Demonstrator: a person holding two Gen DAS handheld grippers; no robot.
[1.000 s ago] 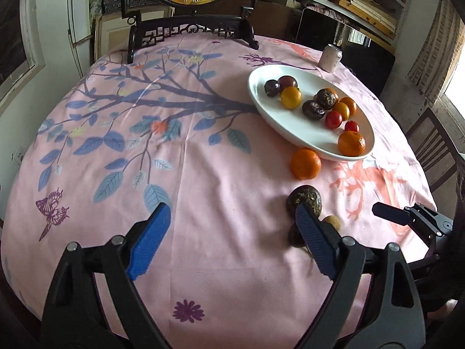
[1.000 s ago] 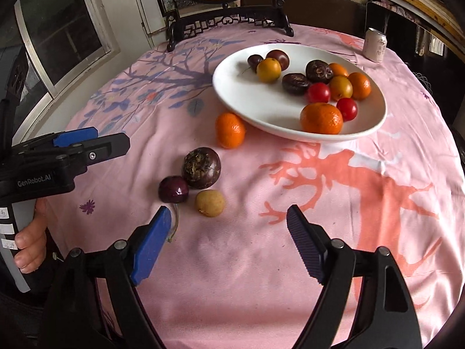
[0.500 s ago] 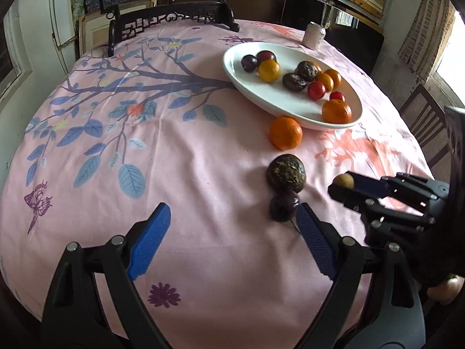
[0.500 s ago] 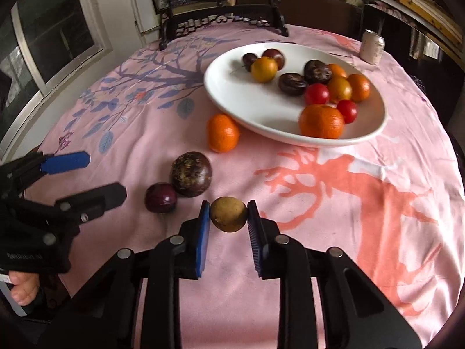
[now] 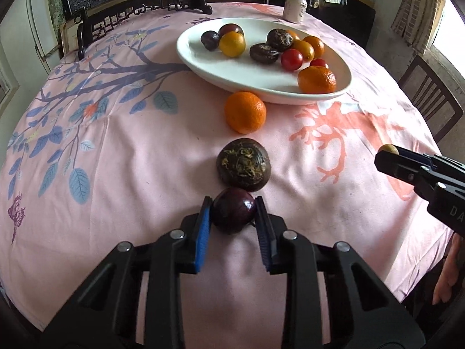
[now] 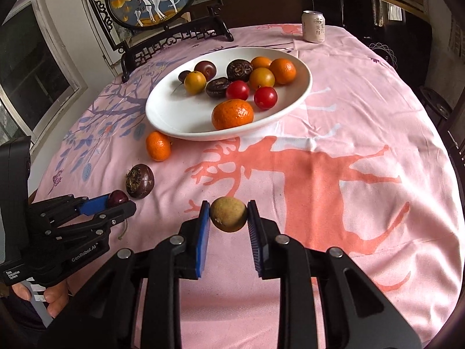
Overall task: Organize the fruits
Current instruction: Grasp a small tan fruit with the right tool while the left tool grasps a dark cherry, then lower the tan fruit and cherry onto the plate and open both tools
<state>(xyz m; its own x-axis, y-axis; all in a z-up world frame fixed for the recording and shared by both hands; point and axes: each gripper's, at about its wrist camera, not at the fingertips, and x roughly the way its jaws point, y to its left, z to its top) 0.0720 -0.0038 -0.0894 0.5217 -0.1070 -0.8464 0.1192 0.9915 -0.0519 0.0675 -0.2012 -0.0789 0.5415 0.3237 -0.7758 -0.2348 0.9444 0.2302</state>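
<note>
My left gripper [image 5: 232, 215] is shut on a dark purple plum [image 5: 234, 213] resting on the pink tablecloth; it also shows in the right wrist view [image 6: 117, 197]. My right gripper [image 6: 228, 215] is shut on a small tan longan [image 6: 228, 214] and holds it above the cloth; the longan shows at the right of the left wrist view [image 5: 389, 149]. A wrinkled passion fruit [image 5: 243, 168] lies just beyond the plum, and an orange tangerine [image 5: 245, 112] beyond that, beside the white oval plate [image 5: 261, 83] holding several fruits.
A drink can [image 6: 313, 26] stands behind the plate. A framed deer picture on a dark carved stand [image 6: 151, 5] is at the table's far edge. A wooden chair [image 5: 430, 99] stands to the right. A person's fingers [image 6: 55, 299] hold the left gripper.
My left gripper has moved forward and closed on the plum. My right gripper has lifted the longan off the cloth and moved to the right.
</note>
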